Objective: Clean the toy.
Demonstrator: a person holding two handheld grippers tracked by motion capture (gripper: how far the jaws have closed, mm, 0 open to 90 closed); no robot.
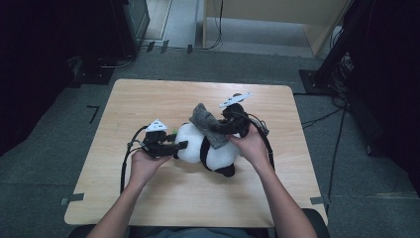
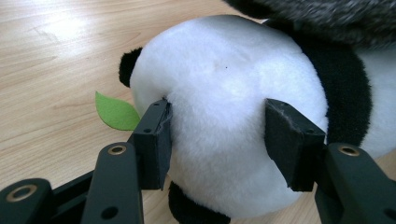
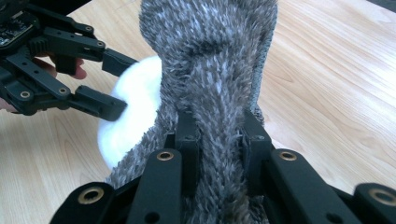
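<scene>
A black-and-white plush panda [image 1: 218, 154] lies on the wooden table [image 1: 148, 99] near its middle. My left gripper [image 1: 181, 145] comes in from the left, and its pads [image 2: 156, 140] press into the white fur on both sides of the panda [image 2: 224, 74]. A green felt leaf [image 2: 114, 112] sticks out beside the plush. A grey fuzzy cloth [image 1: 204, 119] is draped across the panda's top. My right gripper [image 3: 219, 135] is shut on a fold of this cloth [image 3: 210, 51], which runs up from its jaws. Beyond it, the left gripper [image 3: 125, 86] clamps the white plush [image 3: 135, 98].
Bare tabletop surrounds the panda on all sides, widest at the left and the front. Cables [image 1: 124, 168] trail from both grippers over the table. Beyond the table, the grey floor has dark equipment [image 1: 129, 25] at the back left and a stand with wires [image 1: 341, 64] at the right.
</scene>
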